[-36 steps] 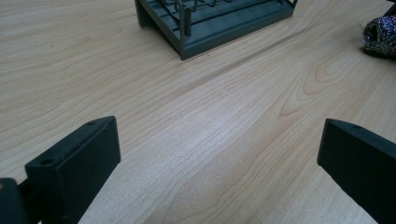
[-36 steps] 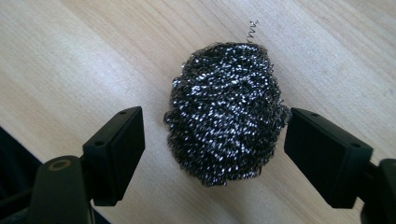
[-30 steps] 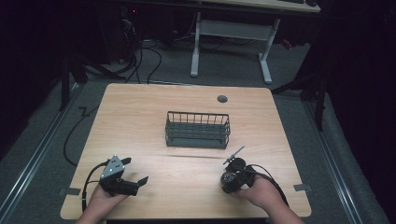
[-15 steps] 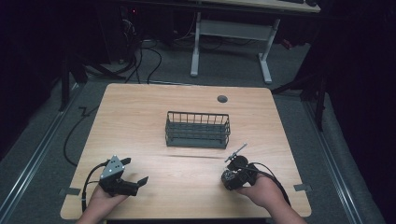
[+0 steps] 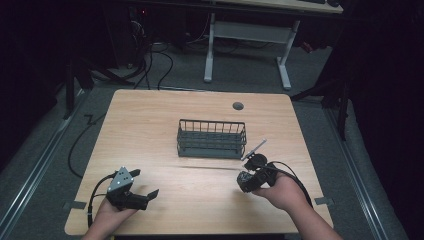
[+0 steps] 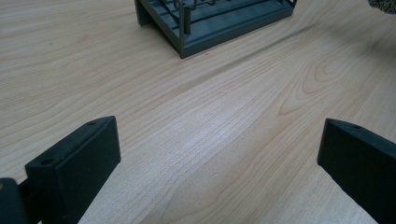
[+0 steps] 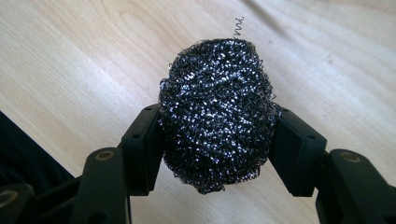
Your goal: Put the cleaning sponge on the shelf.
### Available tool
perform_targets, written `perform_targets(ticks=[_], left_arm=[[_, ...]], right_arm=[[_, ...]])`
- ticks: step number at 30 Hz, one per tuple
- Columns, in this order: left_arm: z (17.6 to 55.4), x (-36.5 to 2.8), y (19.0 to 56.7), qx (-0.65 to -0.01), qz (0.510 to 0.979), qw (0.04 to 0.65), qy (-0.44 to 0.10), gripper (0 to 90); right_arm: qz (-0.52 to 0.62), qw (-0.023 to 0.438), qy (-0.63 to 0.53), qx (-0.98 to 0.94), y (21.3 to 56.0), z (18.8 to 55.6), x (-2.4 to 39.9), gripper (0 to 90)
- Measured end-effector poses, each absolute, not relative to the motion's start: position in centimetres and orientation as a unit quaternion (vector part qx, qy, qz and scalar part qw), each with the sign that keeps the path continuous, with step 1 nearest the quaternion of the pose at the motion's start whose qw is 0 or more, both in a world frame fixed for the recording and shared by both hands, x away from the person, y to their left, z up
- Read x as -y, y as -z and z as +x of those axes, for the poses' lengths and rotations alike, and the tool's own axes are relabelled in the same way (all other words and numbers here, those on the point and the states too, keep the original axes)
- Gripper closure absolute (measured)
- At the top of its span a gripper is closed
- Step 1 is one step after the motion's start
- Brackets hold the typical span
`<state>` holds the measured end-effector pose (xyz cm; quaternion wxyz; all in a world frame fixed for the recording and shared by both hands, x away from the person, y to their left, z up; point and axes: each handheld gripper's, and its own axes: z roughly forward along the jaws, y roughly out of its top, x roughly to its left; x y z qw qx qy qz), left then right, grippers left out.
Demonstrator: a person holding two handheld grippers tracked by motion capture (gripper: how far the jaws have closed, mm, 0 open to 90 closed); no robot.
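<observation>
The right gripper [image 7: 217,135] is clamping a steel wool scouring ball [image 7: 217,112] between its two black pads, one pressing on each flank across the ball's middle, and the ball is bulging above and below the grip. In the high view this right gripper [image 5: 250,172] is sitting at the near right of the worktop [image 5: 150,125], and the ball appears to be hanging just clear of the wood, though the dim light is making that hard to confirm. The jaws have just been closing on the ball, and they are now pressing into it.

The ball is likely behaving as a light, springy thing: a loose tangle of fine wire that is giving under the pads and squashing rather than resisting. Its rough coils are probably catching on the pads, so slipping looks unlikely, but a stray curl of wire [image 7: 238,24] is sticking up from the top and could snag on mesh. Holding across the widest part, as now, seems the sound place to hold it.

Just beyond, toward the middle of the worktop, a dark wire basket [image 5: 212,138] is standing upright.

The left gripper [image 5: 150,195] is resting at the near left, well apart from the basket, with its jaws spread wide over bare wood and nothing between them.
</observation>
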<state>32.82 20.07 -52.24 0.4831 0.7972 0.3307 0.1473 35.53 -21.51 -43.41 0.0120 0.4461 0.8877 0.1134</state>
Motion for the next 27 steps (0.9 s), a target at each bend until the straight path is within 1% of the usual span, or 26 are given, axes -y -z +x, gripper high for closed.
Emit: perform_targets(ticks=[15, 16, 27], left_arm=[[32.9, -20.1, 52.3, -0.330, 0.798, 0.483, -0.146, 0.0], [32.9, -20.0, 52.3, -0.331, 0.798, 0.483, -0.145, 0.0], [32.8, -20.0, 52.3, -0.329, 0.798, 0.484, -0.145, 0.0]], right_arm=[[0.453, 0.007, -0.108, -0.885, 41.2, 37.5, 21.1, 40.9], [0.453, -0.001, -0.108, -0.885, 40.8, 37.7, 20.9, 40.9], [0.455, -0.006, -0.110, -0.884, 39.0, 39.3, 20.3, 40.9]])
